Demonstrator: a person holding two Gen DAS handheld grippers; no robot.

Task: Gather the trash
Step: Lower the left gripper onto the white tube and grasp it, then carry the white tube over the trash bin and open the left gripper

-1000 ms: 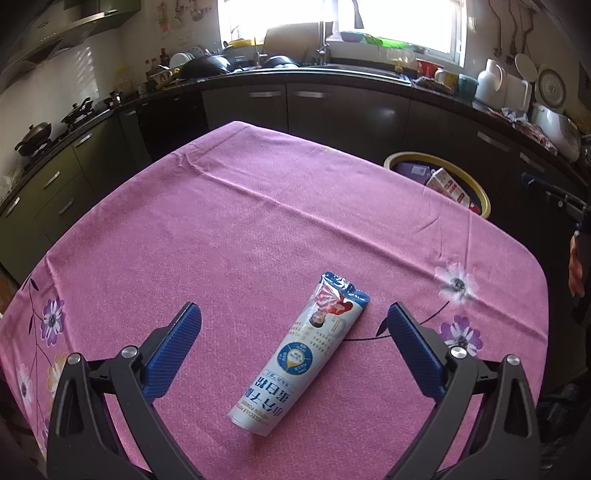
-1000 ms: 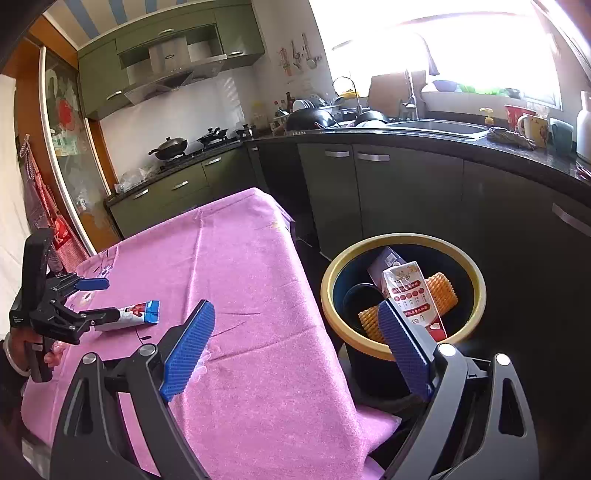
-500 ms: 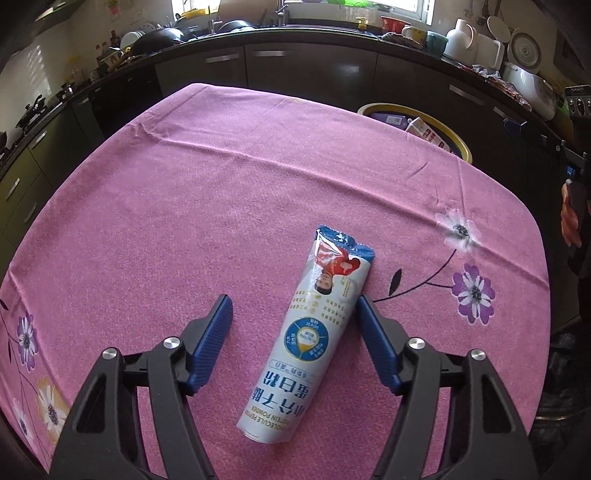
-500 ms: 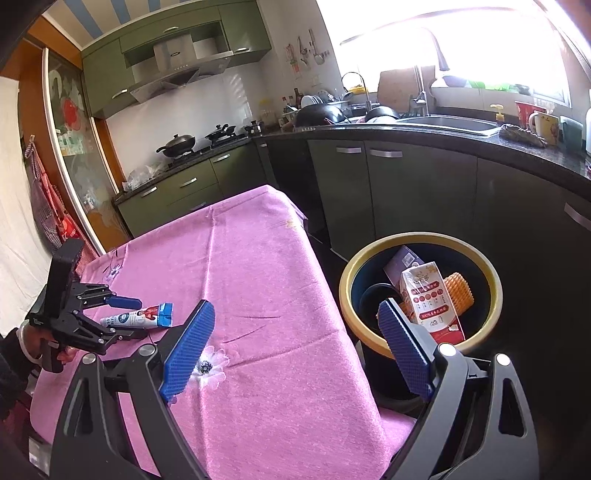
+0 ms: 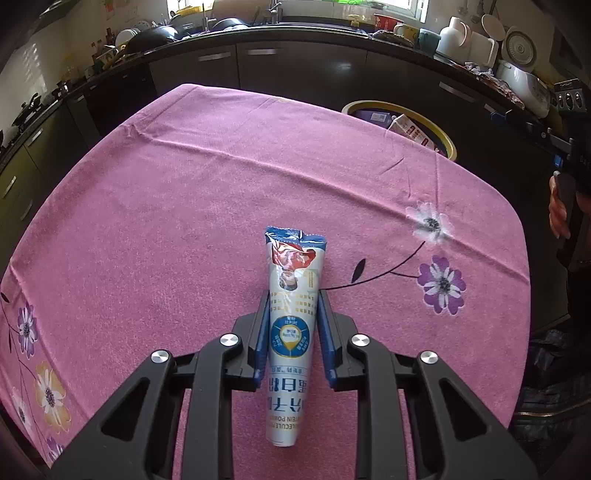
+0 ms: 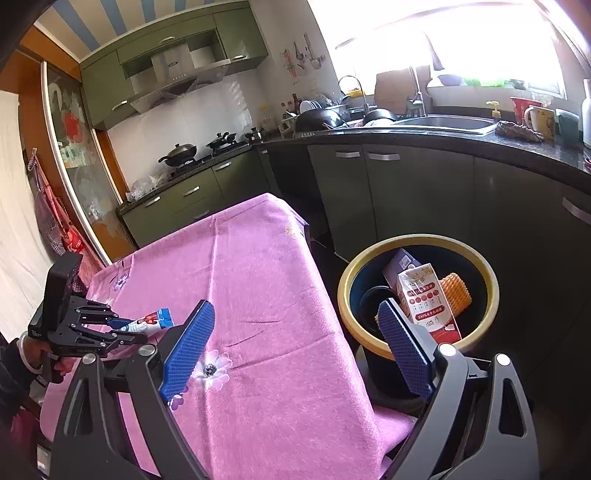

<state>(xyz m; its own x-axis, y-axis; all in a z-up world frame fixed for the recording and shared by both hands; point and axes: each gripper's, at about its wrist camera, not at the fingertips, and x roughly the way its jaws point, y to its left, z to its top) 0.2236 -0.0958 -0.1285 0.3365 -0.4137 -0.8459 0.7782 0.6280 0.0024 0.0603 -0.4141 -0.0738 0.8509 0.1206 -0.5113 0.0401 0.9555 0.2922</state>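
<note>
A white and blue tube [image 5: 295,258] with a red picture lies on the pink flowered tablecloth [image 5: 184,203], cap end toward me. My left gripper [image 5: 293,295] is closing on it, and both blue pads touch the tube's sides near its middle. In the right wrist view the same tube [image 6: 151,321] sticks out of the left gripper [image 6: 122,330] at the table's far left. My right gripper [image 6: 295,310] hangs open and empty off the table's corner, above the yellow-rimmed trash bin [image 6: 417,240].
The bin [image 5: 443,136] stands on the floor beyond the table's far right edge and holds a milk carton [image 6: 424,302], a corn cob [image 6: 456,295] and a purple box. Dark kitchen cabinets and a crowded counter [image 5: 295,33] run behind. A hand [image 5: 557,214] shows at the right.
The left jaws went from wide apart on either side of the tube to pressed against its sides, and the gripper tipped downward over it. The right gripper stayed open in about the same place.
</note>
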